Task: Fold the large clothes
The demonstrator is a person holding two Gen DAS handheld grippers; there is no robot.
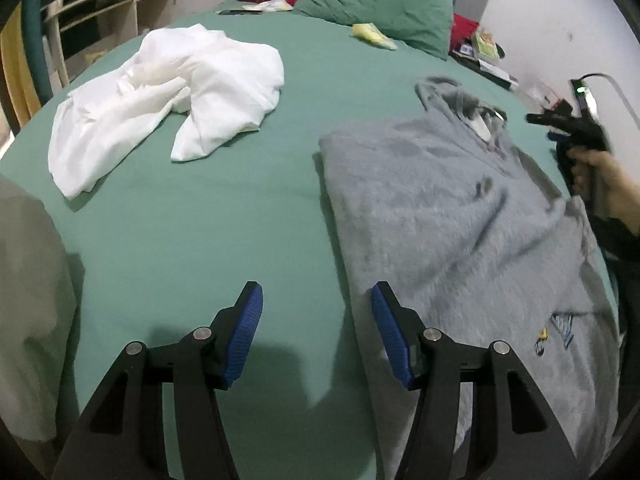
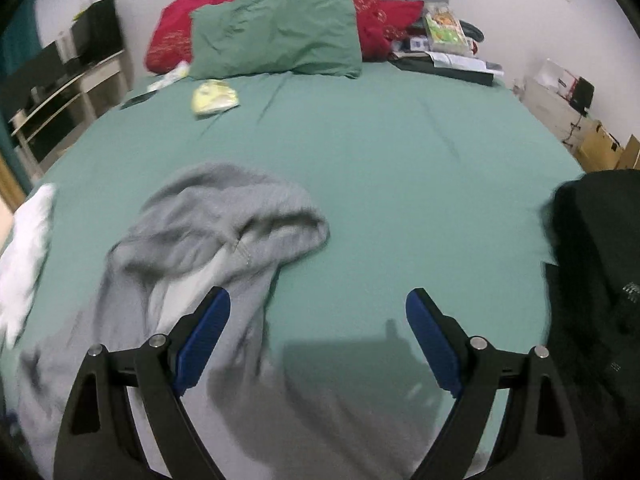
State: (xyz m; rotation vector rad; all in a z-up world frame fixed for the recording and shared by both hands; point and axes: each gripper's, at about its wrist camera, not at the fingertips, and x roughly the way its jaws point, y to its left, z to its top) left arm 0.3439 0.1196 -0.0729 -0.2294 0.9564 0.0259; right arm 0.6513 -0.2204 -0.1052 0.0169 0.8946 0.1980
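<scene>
A grey hoodie [image 1: 448, 216] lies partly folded on the green bed sheet [image 1: 224, 216], its hood toward the pillows. My left gripper [image 1: 317, 308] is open and empty, hovering over the hoodie's left edge. My right gripper [image 2: 318, 312] is open and empty, above the sheet just right of the hood [image 2: 224, 216]. In the left wrist view the right gripper [image 1: 568, 124] shows at the far right, held in a hand. A crumpled white garment [image 1: 168, 100] lies to the left on the bed.
Green pillow [image 2: 276, 36] and red pillows [image 2: 172, 40] at the headboard. A yellow packet [image 2: 214, 98], books and papers [image 2: 444, 40] lie near them. A black garment [image 2: 592, 280] sits at the right edge, a pale cloth [image 1: 28, 304] at the left. Shelves [image 1: 100, 12] stand left.
</scene>
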